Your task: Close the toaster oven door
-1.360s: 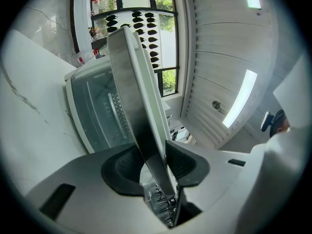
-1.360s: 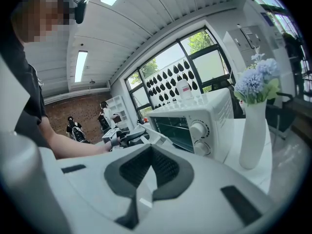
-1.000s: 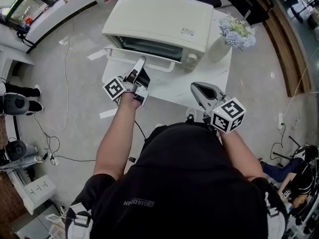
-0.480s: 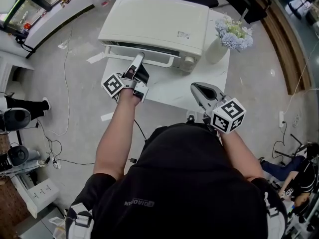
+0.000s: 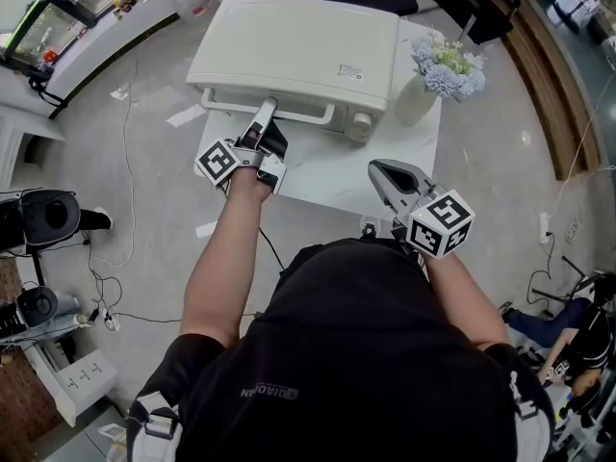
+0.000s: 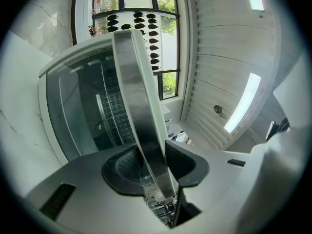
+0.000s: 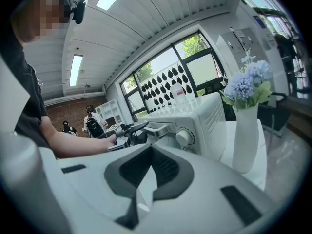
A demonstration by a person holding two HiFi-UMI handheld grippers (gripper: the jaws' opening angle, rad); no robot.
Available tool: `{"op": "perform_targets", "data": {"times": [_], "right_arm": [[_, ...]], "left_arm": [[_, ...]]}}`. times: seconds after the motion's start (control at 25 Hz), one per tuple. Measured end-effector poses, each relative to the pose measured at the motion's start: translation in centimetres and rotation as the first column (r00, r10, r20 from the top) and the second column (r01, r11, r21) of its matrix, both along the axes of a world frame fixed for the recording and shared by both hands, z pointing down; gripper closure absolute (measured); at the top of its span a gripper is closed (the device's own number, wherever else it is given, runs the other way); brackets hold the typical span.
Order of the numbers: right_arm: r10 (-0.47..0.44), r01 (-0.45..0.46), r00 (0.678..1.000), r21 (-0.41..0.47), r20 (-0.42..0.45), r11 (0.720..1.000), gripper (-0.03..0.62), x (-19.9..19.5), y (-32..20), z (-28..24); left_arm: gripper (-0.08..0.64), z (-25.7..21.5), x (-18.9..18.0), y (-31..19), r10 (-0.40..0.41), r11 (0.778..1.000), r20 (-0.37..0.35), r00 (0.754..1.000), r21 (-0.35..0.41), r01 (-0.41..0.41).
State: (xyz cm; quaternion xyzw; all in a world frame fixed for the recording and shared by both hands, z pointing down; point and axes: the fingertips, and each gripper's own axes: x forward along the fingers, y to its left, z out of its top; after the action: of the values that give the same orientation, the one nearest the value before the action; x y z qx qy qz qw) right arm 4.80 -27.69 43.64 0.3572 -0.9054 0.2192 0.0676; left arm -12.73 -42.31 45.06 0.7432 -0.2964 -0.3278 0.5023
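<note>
The cream toaster oven (image 5: 298,51) stands at the back of a white table (image 5: 337,176). Its glass door (image 5: 298,114) is tilted up, almost against the oven front. My left gripper (image 5: 267,115) reaches to the door's top edge. In the left gripper view the metal door handle (image 6: 139,101) runs between the pads of the left gripper (image 6: 153,162), which is shut on it, with the dark glass (image 6: 78,111) behind. My right gripper (image 5: 382,169) hovers over the table's near right edge, jaws together and holding nothing; the right gripper (image 7: 150,167) faces the oven's knob side (image 7: 187,135).
A white vase of pale blue flowers (image 5: 428,85) stands on the table right of the oven, and the vase (image 7: 246,135) shows close in the right gripper view. Cables and equipment (image 5: 48,215) lie on the floor to the left. A chair base (image 5: 577,287) is at the right.
The oven door has swung up from partly open to nearly closed. My left gripper moved forward and up with the handle in its grip. The right gripper stayed put.
</note>
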Motion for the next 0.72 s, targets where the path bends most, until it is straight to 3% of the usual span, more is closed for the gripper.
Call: {"op": "perform_targets", "data": {"times": [0.36,0.72], "right_arm": [[-0.009,0.009,1.000,0.003,-0.006,1.000,0.594,-0.4,0.4,0.0],[-0.048,0.048,0.999,0.014,-0.019,0.999,0.594,-2.6,1.5,-0.2]], "left_arm": [[0.391,-0.2,0.2,0.8,0.027,1.000,0.006,1.000,0.000,-0.027],[0.382,1.3,-1.6,5.6,0.022,0.999,0.006,1.000,-0.046,-0.022]]}}
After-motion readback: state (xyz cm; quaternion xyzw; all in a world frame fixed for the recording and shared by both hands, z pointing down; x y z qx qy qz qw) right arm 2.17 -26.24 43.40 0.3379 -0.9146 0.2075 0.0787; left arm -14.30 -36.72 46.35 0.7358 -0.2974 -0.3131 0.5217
